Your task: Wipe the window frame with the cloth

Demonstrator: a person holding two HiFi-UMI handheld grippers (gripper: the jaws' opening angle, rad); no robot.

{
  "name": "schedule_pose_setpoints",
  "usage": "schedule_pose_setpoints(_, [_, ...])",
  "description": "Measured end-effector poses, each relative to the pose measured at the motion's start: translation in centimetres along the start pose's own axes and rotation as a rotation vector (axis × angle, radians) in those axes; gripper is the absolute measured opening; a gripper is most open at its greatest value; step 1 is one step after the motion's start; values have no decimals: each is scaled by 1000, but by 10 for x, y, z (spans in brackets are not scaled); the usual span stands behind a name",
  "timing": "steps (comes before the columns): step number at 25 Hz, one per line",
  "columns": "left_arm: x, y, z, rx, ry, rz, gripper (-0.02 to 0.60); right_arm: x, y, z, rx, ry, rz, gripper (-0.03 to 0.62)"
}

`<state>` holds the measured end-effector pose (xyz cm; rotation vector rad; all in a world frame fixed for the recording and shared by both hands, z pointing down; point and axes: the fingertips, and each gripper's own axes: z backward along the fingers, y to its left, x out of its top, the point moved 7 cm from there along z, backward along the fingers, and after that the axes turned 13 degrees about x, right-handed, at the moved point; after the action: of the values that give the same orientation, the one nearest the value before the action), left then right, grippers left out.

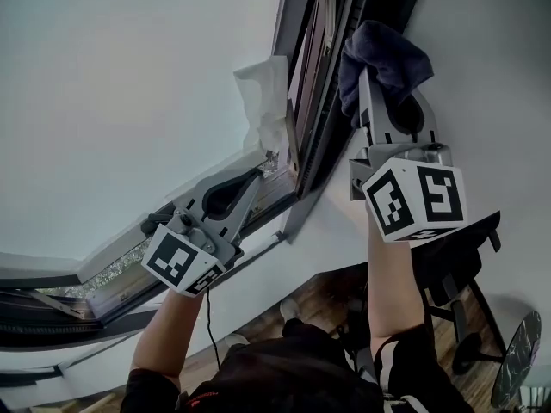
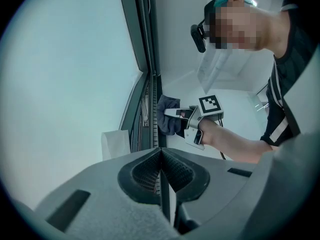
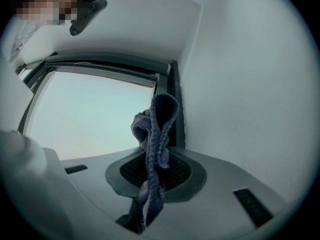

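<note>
**Window and both grippers, seen from below.** The glass pane (image 1: 129, 84) is the broadest surface. It spreads wide and unobstructed to the left of the right gripper (image 1: 392, 93) and ahead of the left gripper (image 1: 250, 179). A plain white wall (image 1: 491, 76) closes in just to the right of the right gripper, leaving it little side room there. Between pane and wall runs the dark window frame (image 1: 323, 101). In the right gripper view its upright member (image 3: 175, 109) stands straight beyond the jaws and meets the top rail at a corner farther ahead. A white sheet (image 1: 263, 101) sits against the glass edge of the frame, between the two grippers and beyond the left one's tips.

The right gripper's jaws are closed tightly on the cloth (image 3: 155, 134). This dark, ribbed cloth is pinched in the seam and bunches in a loop past the tips. The bunch (image 1: 383, 58) lies at the frame's wall-side edge; contact cannot be confirmed. The left gripper's jaws (image 2: 161, 169) meet along their whole seam, with nothing between them. Its tips are near the frame's lower corner, well apart from the cloth.
</note>
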<state>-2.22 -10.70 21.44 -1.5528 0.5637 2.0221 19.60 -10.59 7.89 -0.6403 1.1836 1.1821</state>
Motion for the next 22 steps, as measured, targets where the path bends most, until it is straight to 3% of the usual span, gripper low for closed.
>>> schedule_pose_setpoints(22, [-35,-10,6,-16,73,46,21,-63,3,17,-17,80,-141,60])
